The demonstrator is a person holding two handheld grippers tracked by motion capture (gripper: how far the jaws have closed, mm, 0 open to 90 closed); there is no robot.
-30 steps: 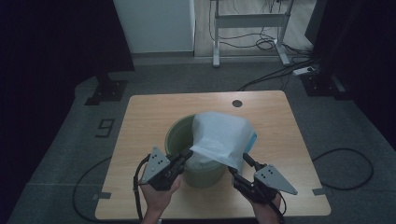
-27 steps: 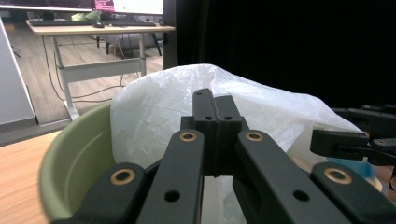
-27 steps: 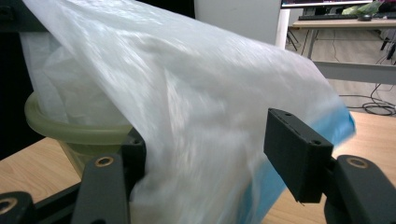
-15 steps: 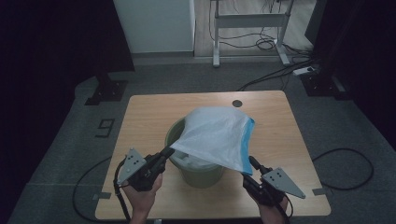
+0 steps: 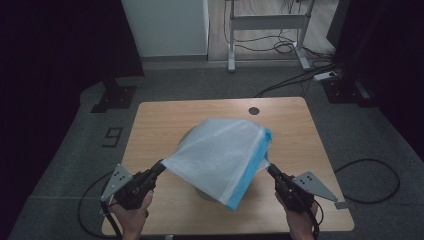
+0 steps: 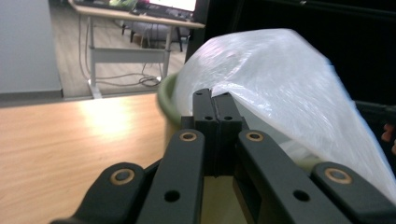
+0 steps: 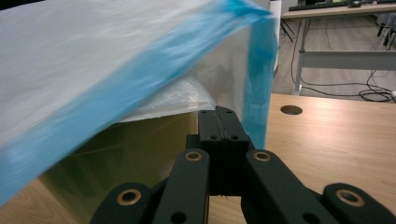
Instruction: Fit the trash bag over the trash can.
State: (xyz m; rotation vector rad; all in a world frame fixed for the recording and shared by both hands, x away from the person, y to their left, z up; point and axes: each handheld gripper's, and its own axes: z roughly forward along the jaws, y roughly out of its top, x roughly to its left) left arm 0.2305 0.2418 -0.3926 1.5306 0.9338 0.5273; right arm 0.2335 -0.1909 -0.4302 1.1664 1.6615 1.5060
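Note:
A white translucent plastic bag [image 5: 220, 155] with a blue band [image 5: 250, 172] along its mouth is stretched above a green bin [image 5: 206, 194], hiding most of it. My left gripper [image 5: 161, 165] is shut on the bag's left edge, and its jaws [image 6: 216, 95] pinch the film beside the bin's green rim [image 6: 167, 100]. At the bag's right edge my right gripper [image 5: 270, 169] is shut too. The right gripper view has its jaws [image 7: 218, 112] closed on the bag [image 7: 93, 60] under the blue band [image 7: 163, 65], with the bin's wall [image 7: 121, 154] below.
The bin stands mid-table on a wooden table [image 5: 160, 120] with a round cable hole [image 5: 254, 110] near the far edge. Beyond it are a white cabinet [image 5: 165, 25], a desk frame [image 5: 265, 22] and floor cables [image 5: 370, 175]. A black stand base [image 5: 114, 97] sits at left.
Both grippers have drawn apart and back toward the person. The bag has opened out wider between them and now spreads over the bin.

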